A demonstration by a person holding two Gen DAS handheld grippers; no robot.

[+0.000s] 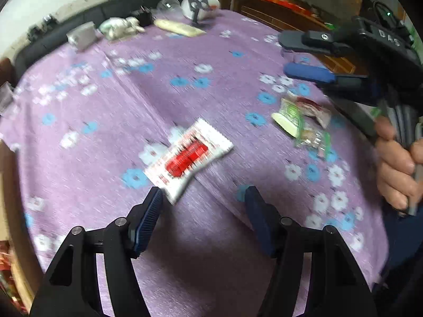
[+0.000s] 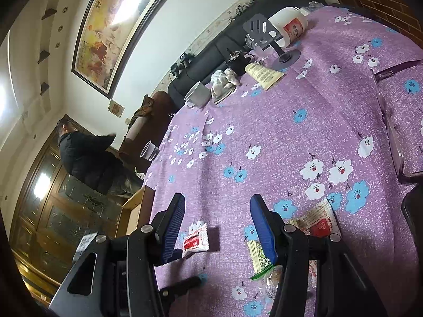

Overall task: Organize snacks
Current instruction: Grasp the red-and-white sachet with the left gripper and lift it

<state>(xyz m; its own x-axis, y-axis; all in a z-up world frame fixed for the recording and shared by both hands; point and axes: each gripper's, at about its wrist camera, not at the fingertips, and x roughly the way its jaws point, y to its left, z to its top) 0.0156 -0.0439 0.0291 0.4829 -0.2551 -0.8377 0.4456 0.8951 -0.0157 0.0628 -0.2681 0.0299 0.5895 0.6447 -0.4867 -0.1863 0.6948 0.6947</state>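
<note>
Both your hand-held grippers empty, jaws apart.
Left hand-held gripper [image 1: 202, 198] hovers over bench [image 1: 185, 84]; red-white snack packet [image 1: 189, 157] at its 12 o'clock, apparently untouched (blurred). Right hand-held gripper [image 1: 284, 52] at 2 o'clock.

Dim, motion-blurred left wrist view; sharper right, glare on the framed painting [image 2: 116, 26], fisheye-curved edges.

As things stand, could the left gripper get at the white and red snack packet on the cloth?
Probably yes: the left gripper is open, the white and red snack packet lies flat just ahead of its fingertips, and nothing sits between them.
</note>
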